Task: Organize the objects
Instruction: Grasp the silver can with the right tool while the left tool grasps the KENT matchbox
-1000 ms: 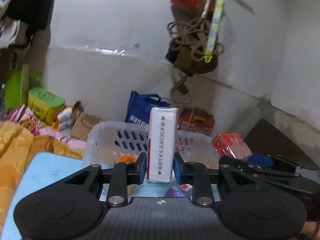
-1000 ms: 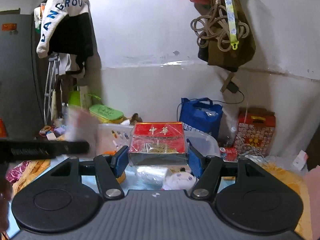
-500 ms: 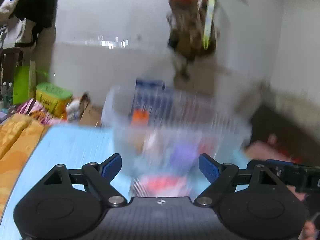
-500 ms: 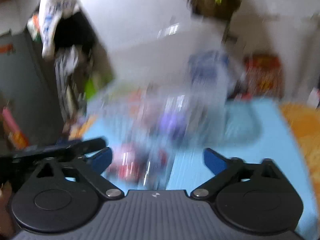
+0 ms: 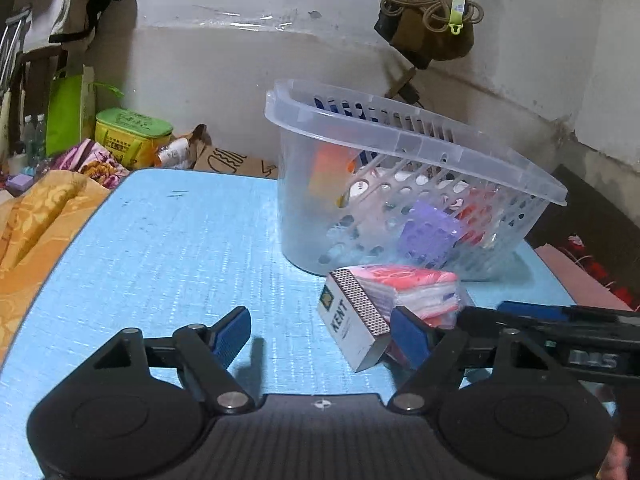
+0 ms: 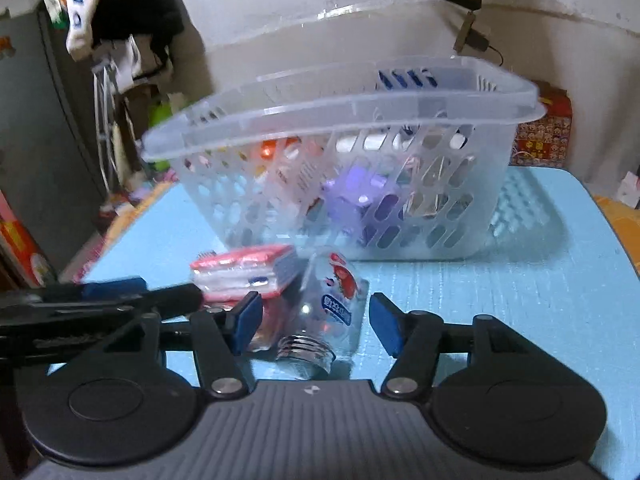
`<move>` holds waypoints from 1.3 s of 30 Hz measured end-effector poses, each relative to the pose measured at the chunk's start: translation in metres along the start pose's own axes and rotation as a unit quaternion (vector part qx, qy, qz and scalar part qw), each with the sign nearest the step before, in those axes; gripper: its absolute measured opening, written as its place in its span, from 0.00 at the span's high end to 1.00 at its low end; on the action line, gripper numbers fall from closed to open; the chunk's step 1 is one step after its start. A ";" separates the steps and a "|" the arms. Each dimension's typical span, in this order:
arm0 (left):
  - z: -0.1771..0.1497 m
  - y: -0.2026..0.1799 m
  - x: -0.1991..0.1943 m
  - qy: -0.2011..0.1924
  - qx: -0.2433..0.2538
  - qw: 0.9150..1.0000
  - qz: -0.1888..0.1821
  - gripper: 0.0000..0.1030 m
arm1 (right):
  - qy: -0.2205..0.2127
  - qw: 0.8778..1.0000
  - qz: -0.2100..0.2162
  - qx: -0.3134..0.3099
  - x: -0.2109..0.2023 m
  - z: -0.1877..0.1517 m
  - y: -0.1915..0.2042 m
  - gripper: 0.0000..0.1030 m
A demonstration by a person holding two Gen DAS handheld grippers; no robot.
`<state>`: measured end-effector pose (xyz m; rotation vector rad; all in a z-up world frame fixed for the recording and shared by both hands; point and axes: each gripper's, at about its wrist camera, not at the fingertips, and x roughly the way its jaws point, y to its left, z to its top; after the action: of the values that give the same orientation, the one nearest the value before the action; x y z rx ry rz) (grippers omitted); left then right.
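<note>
A clear plastic basket stands on the blue table and holds orange, purple and red items; it also shows in the right wrist view. In front of it lie a white Kent box, a red-and-white tissue pack and a small clear bottle on its side. My left gripper is open and empty, with the Kent box by its right finger. My right gripper is open, with the bottle lying between its fingers.
Orange bedding lies left of the table. A green box, bags and cardboard stand against the back wall. A brown bag with rope hangs on the wall. A red patterned box stands behind the basket's right side.
A second ago my left gripper held a white box and my right a red box. Both have opened, let go and dropped low in front of the basket.
</note>
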<state>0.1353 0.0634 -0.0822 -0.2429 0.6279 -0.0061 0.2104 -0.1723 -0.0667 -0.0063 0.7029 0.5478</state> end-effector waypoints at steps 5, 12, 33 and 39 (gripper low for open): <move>-0.006 -0.006 0.006 -0.001 0.002 1.000 0.008 0.17 | 0.012 1.000 -0.023 -0.015 -0.004 0.000 0.000 0.52; -0.017 -0.012 0.013 0.022 0.026 0.998 0.052 0.17 | 0.026 0.999 -0.024 -0.028 -0.005 -0.009 0.001 0.52; -0.029 -0.046 0.004 -0.025 0.128 0.988 0.086 0.82 | 0.038 0.998 -0.008 -0.039 -0.047 -0.028 -0.023 0.59; -0.037 -0.033 -0.022 -0.027 0.108 0.992 0.066 0.82 | 0.033 0.999 0.006 -0.030 -0.070 -0.038 -0.030 0.59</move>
<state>0.0986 0.0245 -0.0906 0.0088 0.5834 0.0600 0.1569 -0.2385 -0.0582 -0.0765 0.7505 0.5821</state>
